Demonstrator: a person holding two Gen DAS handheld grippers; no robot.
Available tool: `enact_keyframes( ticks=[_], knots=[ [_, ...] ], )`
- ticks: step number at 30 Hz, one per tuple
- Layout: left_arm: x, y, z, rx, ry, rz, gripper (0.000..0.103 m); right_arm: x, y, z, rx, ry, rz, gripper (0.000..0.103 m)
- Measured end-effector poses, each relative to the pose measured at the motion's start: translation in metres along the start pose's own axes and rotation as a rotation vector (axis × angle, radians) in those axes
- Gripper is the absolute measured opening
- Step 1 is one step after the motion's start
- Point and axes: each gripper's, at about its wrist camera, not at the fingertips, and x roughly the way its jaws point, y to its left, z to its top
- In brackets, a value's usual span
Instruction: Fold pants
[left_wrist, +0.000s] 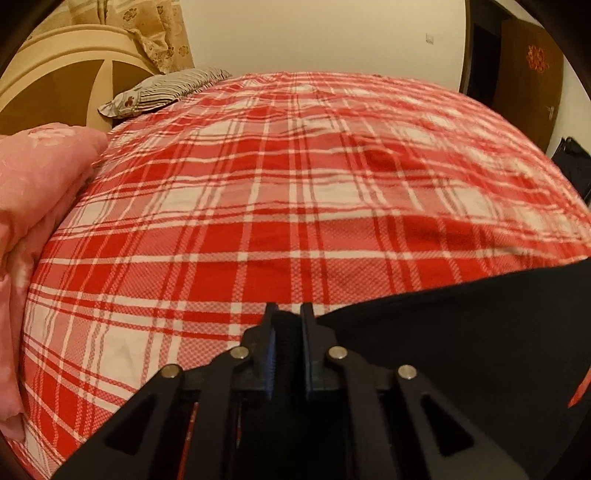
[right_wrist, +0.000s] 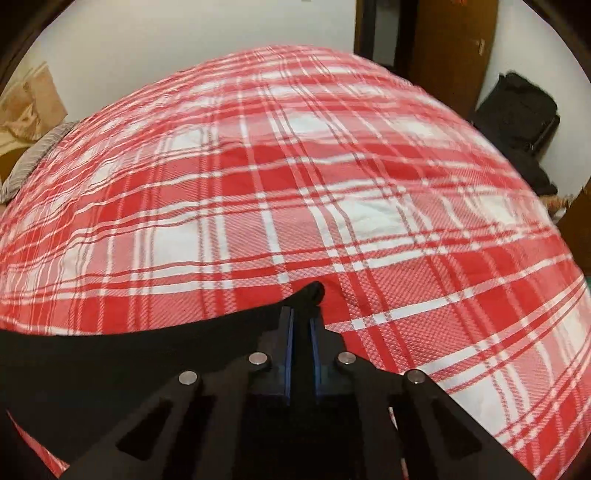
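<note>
The black pants hang stretched between my two grippers above the bed. My left gripper is shut on one edge of the cloth, which runs off to the right. In the right wrist view the pants run off to the left, and my right gripper is shut on their other edge, with a small tip of cloth sticking out past the fingers. Most of the garment is hidden below both cameras.
A red and white plaid bedspread covers the bed below. A pink quilt lies at the left edge, a striped pillow by the headboard. A dark bag and a wooden door stand beyond the far right.
</note>
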Motion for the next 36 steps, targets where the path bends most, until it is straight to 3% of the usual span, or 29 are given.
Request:
enact_keyframes(
  ticks=[10,21,29,36],
  knots=[
    [-0.044,0.010,0.000,-0.033,-0.116,-0.080,0.012,-0.094,-0.009,-0.026,0.007,-0.223,0.073,0.007],
    [-0.091,0.021,-0.020,-0.065,-0.212,-0.184,0.012,-0.161,-0.029,-0.084,-0.023,-0.374,0.124,0.007],
    [-0.127,0.030,-0.066,-0.070,-0.280,-0.258,0.012,-0.181,-0.053,-0.132,0.013,-0.413,0.152,0.007],
    [-0.132,0.039,-0.109,-0.052,-0.260,-0.260,0.012,-0.194,-0.075,-0.168,0.059,-0.423,0.170,0.007]
  ],
)
